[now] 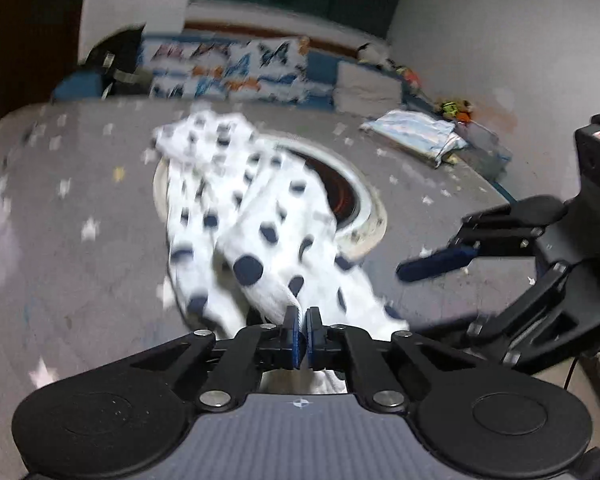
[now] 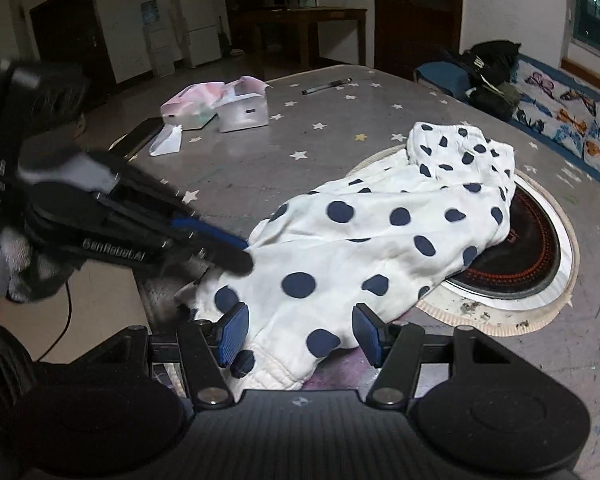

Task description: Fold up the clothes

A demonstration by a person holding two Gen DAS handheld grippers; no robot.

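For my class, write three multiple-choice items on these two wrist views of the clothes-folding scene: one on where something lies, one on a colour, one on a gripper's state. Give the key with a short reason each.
1. Where does the far end of the spotted garment lie?
A. over the round inset in the table
B. on the floor
C. on a chair

2. What colour are the garment's spots?
A. red
B. dark blue
C. green

3. How does the right gripper stand?
A. shut on the garment
B. shut on nothing
C. open, with the garment's hem between its fingers

Key:
1 A, the cloth drapes across the round inset's rim.
2 B, dark blue dots on white cloth.
3 C, its blue pads stand apart on either side of the hem; the left gripper is the one pinching the cloth.
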